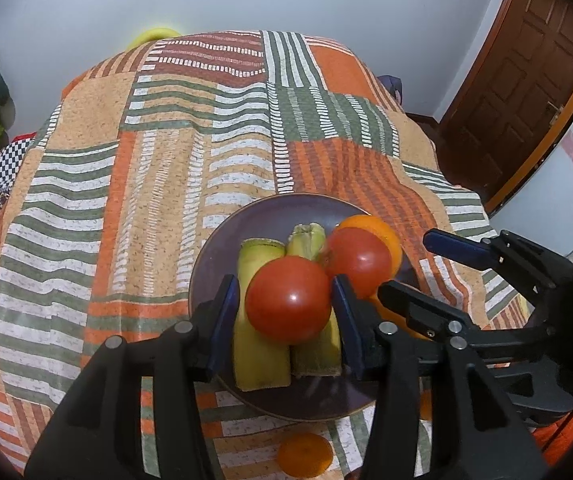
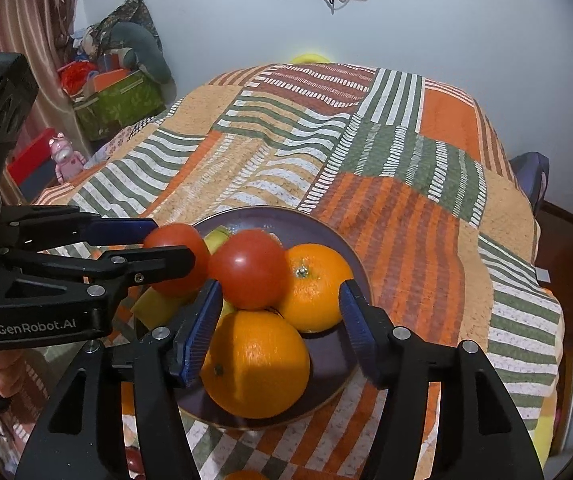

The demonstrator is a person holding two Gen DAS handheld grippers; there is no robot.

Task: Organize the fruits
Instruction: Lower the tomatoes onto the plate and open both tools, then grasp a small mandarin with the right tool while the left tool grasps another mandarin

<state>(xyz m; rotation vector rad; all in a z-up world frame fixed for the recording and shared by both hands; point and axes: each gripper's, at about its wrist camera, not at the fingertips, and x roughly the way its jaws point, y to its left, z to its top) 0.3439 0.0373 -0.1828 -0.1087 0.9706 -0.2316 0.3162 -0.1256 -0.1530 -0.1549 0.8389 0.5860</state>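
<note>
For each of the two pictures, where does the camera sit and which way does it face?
Left wrist: on the left gripper, looking down at the plate; its pads flank a tomato.
Right wrist: on the right gripper, facing the oranges; fingers of the left hand show.
Shared: plate, tomatoes, each other's gripper.
</note>
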